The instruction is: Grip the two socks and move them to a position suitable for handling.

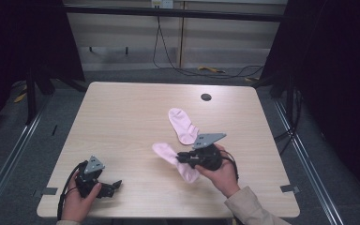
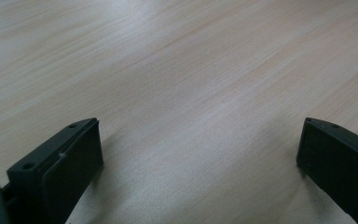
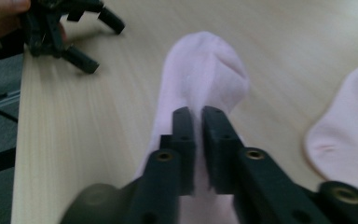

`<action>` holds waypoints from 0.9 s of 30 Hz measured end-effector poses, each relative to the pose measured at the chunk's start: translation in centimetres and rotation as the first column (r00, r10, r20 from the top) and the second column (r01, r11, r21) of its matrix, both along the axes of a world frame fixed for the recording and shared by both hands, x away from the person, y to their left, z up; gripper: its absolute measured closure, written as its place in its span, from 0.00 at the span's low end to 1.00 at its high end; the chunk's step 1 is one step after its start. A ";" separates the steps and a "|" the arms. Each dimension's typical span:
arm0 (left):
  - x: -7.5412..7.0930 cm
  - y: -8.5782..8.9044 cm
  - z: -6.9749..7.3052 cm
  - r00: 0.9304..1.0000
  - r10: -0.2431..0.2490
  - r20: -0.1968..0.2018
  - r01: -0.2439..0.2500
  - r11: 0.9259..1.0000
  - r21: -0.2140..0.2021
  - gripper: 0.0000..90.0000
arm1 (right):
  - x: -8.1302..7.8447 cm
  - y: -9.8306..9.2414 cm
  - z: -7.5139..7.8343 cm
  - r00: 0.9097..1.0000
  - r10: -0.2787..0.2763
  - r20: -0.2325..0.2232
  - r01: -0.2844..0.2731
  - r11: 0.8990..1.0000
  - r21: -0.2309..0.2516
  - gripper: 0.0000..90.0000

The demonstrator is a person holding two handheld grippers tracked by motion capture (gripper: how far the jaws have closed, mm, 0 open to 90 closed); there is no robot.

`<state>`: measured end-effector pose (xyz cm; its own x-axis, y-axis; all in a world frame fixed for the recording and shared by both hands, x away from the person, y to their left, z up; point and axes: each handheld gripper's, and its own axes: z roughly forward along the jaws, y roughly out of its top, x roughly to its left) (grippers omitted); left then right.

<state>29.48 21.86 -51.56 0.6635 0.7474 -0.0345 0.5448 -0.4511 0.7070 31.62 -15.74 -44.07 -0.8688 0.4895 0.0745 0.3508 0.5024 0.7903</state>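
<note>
Pink sock [image 1: 174, 161] seen just right of centre in the high view, flat on the table [image 1: 122, 122] w/ a second sock [image 1: 183, 125] close above it, apart or just touching not clear; in the right gripper view, a thin fold of its fabric pinched between the nearly closed jaws of the right gripper [image 3: 198, 113]. Judged light, soft, floppy, not slippery or fragile, so best taken by a small pinch of cloth near an edge, expecting the rest to hang & drag. Left gripper [image 2: 199, 140] parked lower left of the high view, jaws spread wide over bare wood, nothing between.
</note>
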 end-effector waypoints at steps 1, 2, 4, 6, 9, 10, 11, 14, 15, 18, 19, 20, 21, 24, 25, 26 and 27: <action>0.0 0.0 0.0 1.000 0.001 0.001 -0.001 1.000 -0.001 0.00 | -0.1 0.4 -0.5 1.000 -0.007 -0.007 0.007 1.000 -0.012 0.66; 0.0 0.0 0.0 1.000 0.003 -0.001 -0.003 1.000 -0.004 0.00 | -0.3 0.6 -1.0 1.000 -0.012 -0.003 0.012 1.000 -0.015 0.64; -0.1 0.0 0.0 1.000 0.006 0.001 -0.006 1.000 -0.004 0.00 | -0.7 0.7 -1.4 1.000 -0.014 -0.009 0.014 1.000 -0.014 0.61; 0.0 0.0 0.0 1.000 0.001 0.000 -0.001 1.000 -0.001 0.00 | -1.0 0.4 -1.6 0.999 -0.034 -0.002 0.034 0.999 -0.017 0.59; -0.1 0.0 0.0 1.000 0.001 0.001 -0.001 1.000 -0.002 0.00 | -1.2 -0.4 -1.8 0.998 -0.061 -0.016 0.061 0.998 -0.010 0.59; -0.1 0.0 0.0 1.000 0.001 0.003 -0.001 1.000 0.003 0.00 | -1.4 -0.6 -1.9 0.998 -0.057 -0.021 0.057 0.998 -0.015 0.59; -0.1 0.0 0.0 1.000 0.001 0.002 -0.001 1.000 0.003 0.00 | -1.7 -0.8 -2.0 0.998 -0.053 -0.022 0.053 0.998 -0.027 0.61; -0.1 0.0 0.0 1.000 0.002 0.002 -0.002 1.000 0.003 0.00 | -2.5 -1.2 -2.8 0.999 -0.046 -0.027 0.045 0.997 -0.055 0.65; -0.1 0.0 0.0 1.000 0.001 0.000 -0.001 1.000 0.001 0.00 | -2.7 -1.3 -3.0 0.998 -0.047 -0.028 0.046 0.997 -0.056 0.66; -0.1 0.0 0.0 1.000 0.002 0.003 -0.002 1.000 0.003 0.00 | -2.8 -1.6 -3.8 0.997 -0.044 -0.065 0.041 0.998 -0.041 0.73; -0.1 0.0 0.0 1.000 0.002 0.002 -0.002 1.000 0.003 0.00 | -3.0 -1.5 -4.1 0.996 -0.034 -0.080 0.030 0.998 -0.051 0.74; -0.1 0.0 0.0 1.000 0.002 0.002 -0.002 1.000 0.003 0.00 | -3.3 -1.4 -4.4 0.996 -0.021 -0.082 0.014 0.997 -0.081 0.74; -0.1 0.0 0.0 1.000 0.002 0.002 -0.002 1.000 0.003 0.00 | -3.5 -1.3 -4.6 0.997 -0.014 -0.075 0.006 0.995 -0.099 0.74; -0.1 0.0 0.0 1.000 0.004 0.003 -0.004 1.000 0.001 0.00 | -3.8 -1.8 -4.9 0.997 -0.032 -0.074 0.025 0.995 -0.094 0.74; -0.1 0.0 0.0 1.000 0.004 0.001 -0.004 1.000 -0.001 0.00 | -3.7 -2.1 -5.1 0.996 -0.043 -0.075 0.035 0.994 -0.100 0.75; -0.1 0.0 0.0 1.000 0.004 0.003 -0.004 1.000 0.001 0.00 | -3.6 -2.4 -5.2 0.996 -0.048 -0.075 0.039 0.993 -0.114 0.77; -0.1 0.0 0.0 1.000 0.004 0.001 -0.004 1.000 -0.001 0.00 | -3.6 -2.6 -5.3 0.996 -0.059 -0.074 0.051 0.992 -0.112 0.77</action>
<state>29.42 21.82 -51.57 0.6607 0.7499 -0.0345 0.5455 -0.4480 0.7083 28.01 -18.38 -49.35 -0.8340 0.5454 0.0829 0.4379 0.5630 0.7009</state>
